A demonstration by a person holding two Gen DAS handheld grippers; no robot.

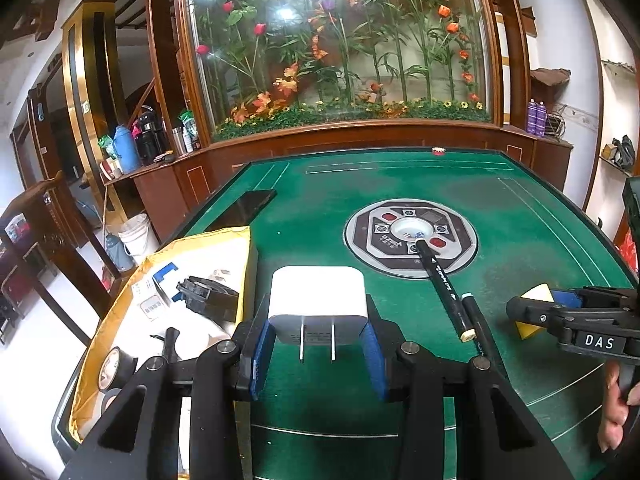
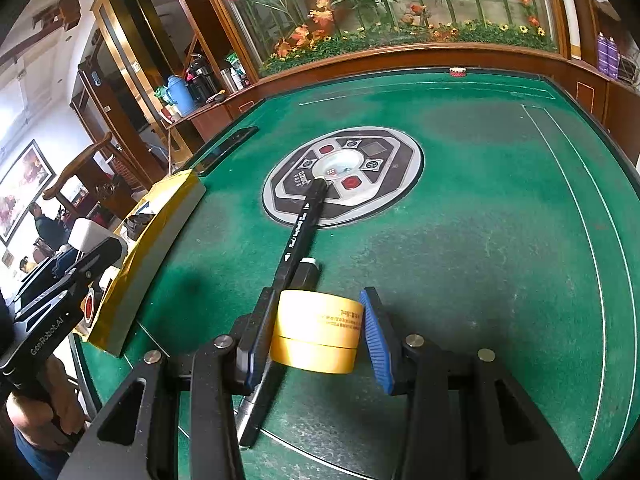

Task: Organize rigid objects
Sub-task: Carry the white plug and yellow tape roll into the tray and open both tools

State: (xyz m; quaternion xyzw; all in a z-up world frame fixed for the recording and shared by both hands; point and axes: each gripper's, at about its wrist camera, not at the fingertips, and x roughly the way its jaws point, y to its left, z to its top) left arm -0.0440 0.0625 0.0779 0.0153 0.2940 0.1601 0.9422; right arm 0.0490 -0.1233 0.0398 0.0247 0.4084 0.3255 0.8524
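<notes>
White plastic is sitting between my left tongs [image 1: 316, 354] — I am clamping the wall charger [image 1: 318, 300] by its flanks, its two prongs pointing back toward the camera and its body reaching forward over the green felt table [image 1: 520, 208]. Just left of it the yellow-edged box [image 1: 245, 264] is lying open, already holding a black clip [image 1: 206, 294] and rolls of dark tape [image 1: 114, 368]; the drop I am judging to be next turns on that sideways offset, box to the left and touching distance away, not ahead.

My right tongs [image 2: 316, 336] are straddling the yellow tape roll [image 2: 316, 336] — the blue pads [image 2: 376, 344] are standing slightly apart, the right one just off the roll's wall, so I am calling them not yet closed on it. From this hand the box [image 2: 132, 280] is lying well to the left, past the left gripper.

Two black markers [image 1: 444, 288] are lying side by side, long axes running from near the right tongs toward the round centre console [image 1: 412, 236]; the right hand is nearer.
</notes>
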